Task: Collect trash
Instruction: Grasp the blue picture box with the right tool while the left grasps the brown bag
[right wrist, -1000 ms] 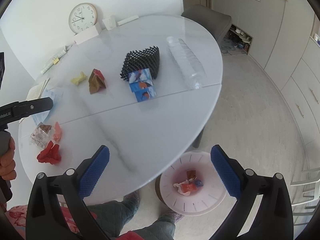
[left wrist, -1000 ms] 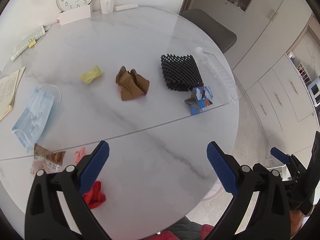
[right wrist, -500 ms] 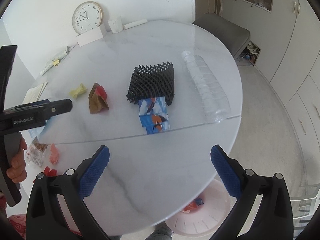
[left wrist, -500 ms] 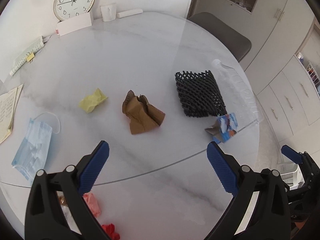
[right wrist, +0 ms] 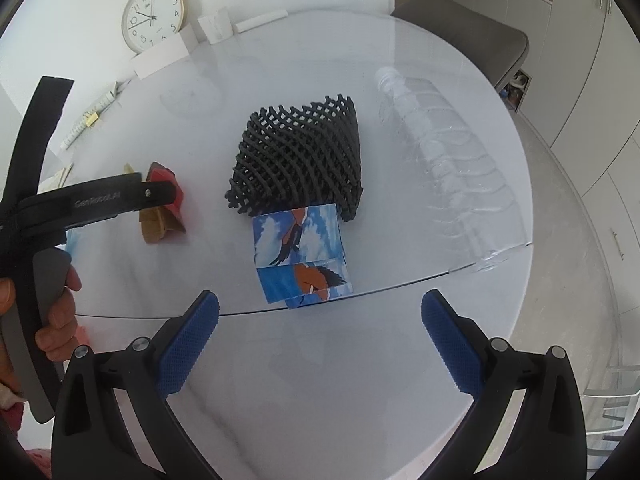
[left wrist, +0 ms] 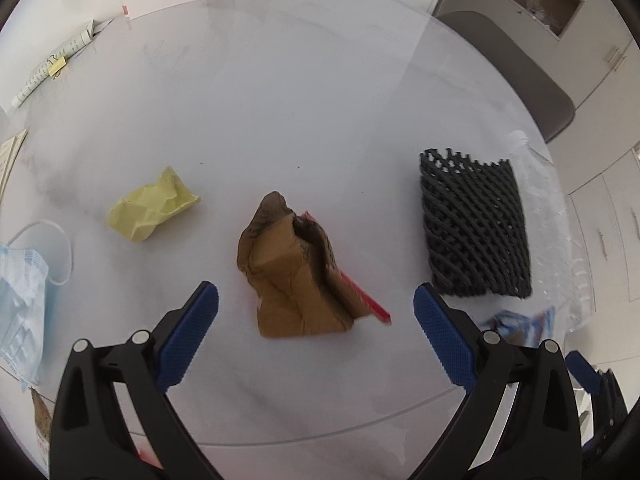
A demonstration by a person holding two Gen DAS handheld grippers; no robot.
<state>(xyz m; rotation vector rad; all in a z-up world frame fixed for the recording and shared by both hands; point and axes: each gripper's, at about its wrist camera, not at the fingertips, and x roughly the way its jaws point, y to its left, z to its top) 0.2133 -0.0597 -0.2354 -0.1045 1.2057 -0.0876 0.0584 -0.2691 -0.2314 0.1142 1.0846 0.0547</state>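
Counter: white round counter (left wrist: 304, 92) with grey marble lines, next to a white wall and pale cupboards.
Left tongs: the left tongs (left wrist: 316, 320) hang just over the counter, blue tips wide apart, holding nothing.
Brown paper: a crumpled brown paper (left wrist: 298, 276) with a red edge lies on the counter, just ahead of the gap between the left tips and not touching them.
Yellow paper: a small yellow paper ball (left wrist: 152, 208) lies to the left of the brown paper, a little apart from it.
Black net: a black foam net (right wrist: 300, 156) lies to the right of the brown paper.
Right tongs: the right tongs (right wrist: 320, 330) are wide apart too and hold nothing.
Blue wrapper: a blue picture wrapper (right wrist: 302, 254) lies just ahead of the right tips, its far end touching the black net.
Bottle: a clear plastic bottle (right wrist: 448, 164) lies on its side near the counter's right edge.
Mask: a blue face mask (left wrist: 20, 304) lies at the far left.
Clock: a round clock (right wrist: 154, 16) leans on the wall.
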